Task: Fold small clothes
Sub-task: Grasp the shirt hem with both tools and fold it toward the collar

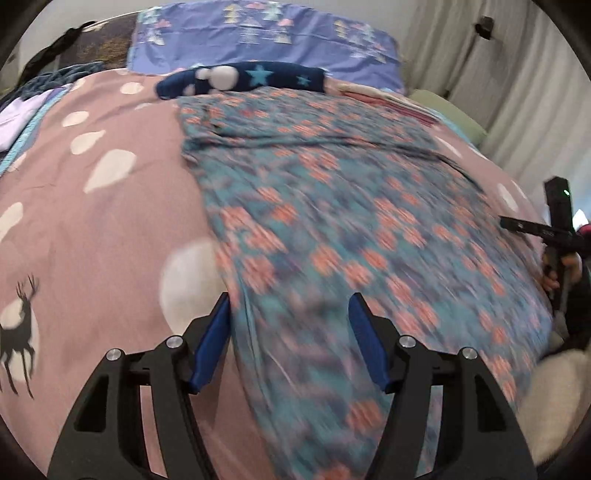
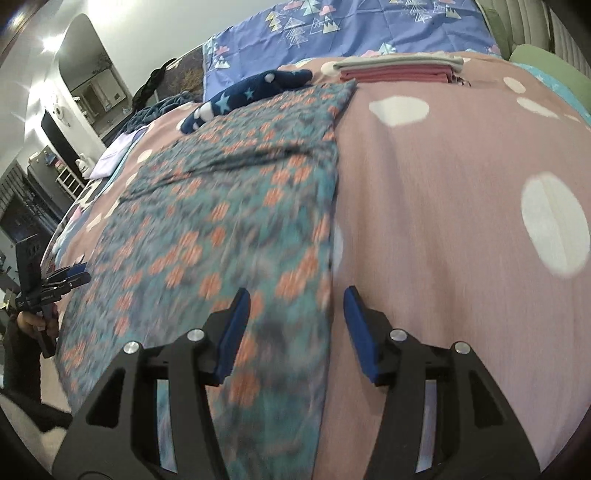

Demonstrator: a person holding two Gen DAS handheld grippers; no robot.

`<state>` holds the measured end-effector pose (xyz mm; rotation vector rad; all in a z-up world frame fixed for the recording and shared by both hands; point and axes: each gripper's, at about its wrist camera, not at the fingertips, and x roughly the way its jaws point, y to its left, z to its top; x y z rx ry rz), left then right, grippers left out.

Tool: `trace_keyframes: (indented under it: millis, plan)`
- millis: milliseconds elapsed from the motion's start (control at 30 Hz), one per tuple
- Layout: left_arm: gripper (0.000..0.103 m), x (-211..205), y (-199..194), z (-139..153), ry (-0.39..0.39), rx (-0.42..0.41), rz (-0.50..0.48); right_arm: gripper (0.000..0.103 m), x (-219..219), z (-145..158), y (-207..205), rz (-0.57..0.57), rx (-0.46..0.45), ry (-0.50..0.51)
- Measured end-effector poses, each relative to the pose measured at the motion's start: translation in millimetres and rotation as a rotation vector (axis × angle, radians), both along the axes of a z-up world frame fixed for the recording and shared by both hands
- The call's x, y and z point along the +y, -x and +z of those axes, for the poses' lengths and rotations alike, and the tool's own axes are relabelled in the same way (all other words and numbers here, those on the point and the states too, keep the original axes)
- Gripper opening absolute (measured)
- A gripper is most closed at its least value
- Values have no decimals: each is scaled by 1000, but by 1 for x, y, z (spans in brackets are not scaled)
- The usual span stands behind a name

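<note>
A teal garment (image 1: 332,206) with orange-pink flowers lies spread flat on the pink bedspread (image 1: 110,221). My left gripper (image 1: 290,306) hovers open over the garment's near left edge, and nothing is pinched between its blue pads. My right gripper (image 2: 295,299) is open too, straddling the same garment's (image 2: 221,221) near right edge over the bedspread (image 2: 443,184). Each view catches the other gripper at the picture's side: the right gripper (image 1: 504,222) and the left gripper (image 2: 83,275), each held in a hand. The near cloth is blurred.
A navy fleece item (image 1: 240,79) with stars lies at the garment's far end. A folded pink and grey stack (image 2: 399,70) sits at the back right. A blue tree-print pillow (image 1: 258,33) lies behind. Curtains (image 1: 517,81) hang to the right.
</note>
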<state>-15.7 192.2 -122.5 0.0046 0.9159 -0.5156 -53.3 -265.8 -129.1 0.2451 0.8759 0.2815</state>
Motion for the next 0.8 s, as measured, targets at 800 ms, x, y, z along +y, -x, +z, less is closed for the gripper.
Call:
trace_keyframes:
  millis: [800]
  plan:
    - [54, 4, 77, -3, 161, 67, -65, 42, -26, -11, 80, 123, 88, -291]
